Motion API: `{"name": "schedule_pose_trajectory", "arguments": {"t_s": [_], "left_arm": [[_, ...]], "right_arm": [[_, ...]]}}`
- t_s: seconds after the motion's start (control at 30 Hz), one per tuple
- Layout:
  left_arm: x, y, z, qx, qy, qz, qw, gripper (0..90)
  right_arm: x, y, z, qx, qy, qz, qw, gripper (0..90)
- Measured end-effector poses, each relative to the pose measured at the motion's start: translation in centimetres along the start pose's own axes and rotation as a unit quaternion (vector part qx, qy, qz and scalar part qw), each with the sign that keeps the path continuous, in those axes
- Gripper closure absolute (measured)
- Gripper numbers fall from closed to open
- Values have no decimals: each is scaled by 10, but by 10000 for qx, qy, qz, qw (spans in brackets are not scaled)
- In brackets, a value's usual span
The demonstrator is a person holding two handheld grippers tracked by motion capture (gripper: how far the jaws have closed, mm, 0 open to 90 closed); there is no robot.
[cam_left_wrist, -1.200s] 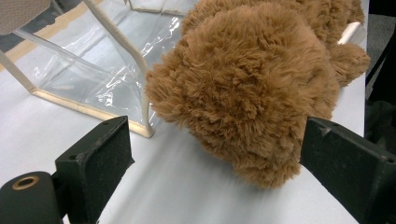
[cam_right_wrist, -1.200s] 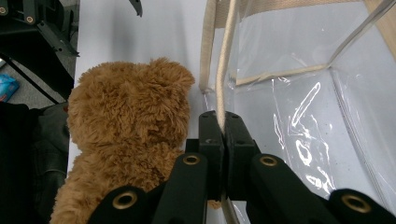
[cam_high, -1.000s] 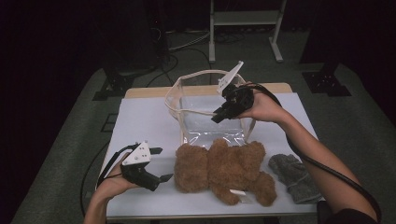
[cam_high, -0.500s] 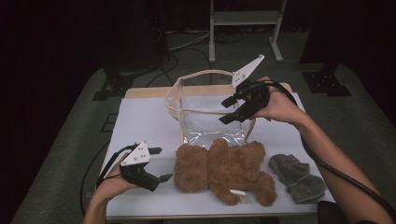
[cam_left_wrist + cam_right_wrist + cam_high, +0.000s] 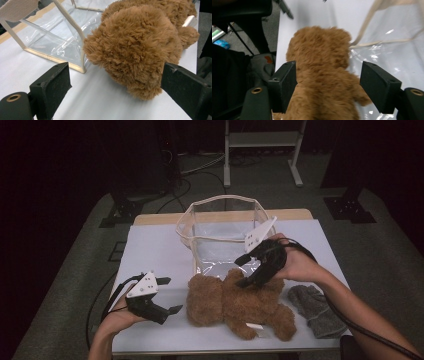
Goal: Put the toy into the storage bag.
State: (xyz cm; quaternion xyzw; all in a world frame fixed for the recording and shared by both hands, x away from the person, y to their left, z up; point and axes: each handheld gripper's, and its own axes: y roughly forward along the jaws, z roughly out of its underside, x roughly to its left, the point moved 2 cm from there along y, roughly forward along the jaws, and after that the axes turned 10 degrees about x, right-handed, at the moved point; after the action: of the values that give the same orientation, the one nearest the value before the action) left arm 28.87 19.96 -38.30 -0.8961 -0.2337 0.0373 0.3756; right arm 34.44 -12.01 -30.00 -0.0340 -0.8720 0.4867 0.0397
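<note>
The left hand-held gripper (image 5: 167,310) rests low on the tabletop (image 5: 155,250) just left of the bear (image 5: 235,302), its jaws spread wide and empty; in the left gripper view the bear's round head (image 5: 135,50) sits between and beyond the two pads, untouched. It looks placed to steady or pinch the head end, and would do well to close on a thick tuft of plush rather than skim the fur.

The bear lies flat across the near middle of the tabletop, its upper edge just beside the front of the bag (image 5: 220,237).

The right hand-held gripper (image 5: 245,272) hangs over the bear's middle, and its jaws have just been opening; in the right gripper view they straddle the plush body (image 5: 324,87) without pressing it. The step in hand seems to be taking hold of the bear to load it. A deep bite across the torso, low enough to catch stuffing, should keep the soft toy from slipping or sagging out on the lift.

The bag is a clear, cloth-trimmed box standing upright with its mouth open; it appears empty. Its limp walls may fold in, so the bear should go in from above. A grey cloth (image 5: 312,307) lies at the far right.
</note>
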Motion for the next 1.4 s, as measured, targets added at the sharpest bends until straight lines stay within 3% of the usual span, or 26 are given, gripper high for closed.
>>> {"name": "schedule_pose_trajectory", "arguments": {"t_s": [0.2,0.43,0.7,1.1,1.27,1.4], "left_arm": [[0,1,1,31,3,-3,10000,83],[0,1,1,22,-7,13,10000,83],[-1,2,2,55,13,24,10000,83],[0,2,2,79,21,-13,10000,83],[0,2,4,100,27,-10,9999,83],[-1,1,3,83,39,-16,10000,83]], "right_arm": [[11,32,13,263,-57,3,9996,249],[16,48,21,455,-94,128,9988,212],[21,63,36,644,-258,553,9961,181],[14,79,51,364,28,401,9985,121],[16,82,53,347,13,441,9984,98],[20,86,52,477,-139,579,9971,59]]}}
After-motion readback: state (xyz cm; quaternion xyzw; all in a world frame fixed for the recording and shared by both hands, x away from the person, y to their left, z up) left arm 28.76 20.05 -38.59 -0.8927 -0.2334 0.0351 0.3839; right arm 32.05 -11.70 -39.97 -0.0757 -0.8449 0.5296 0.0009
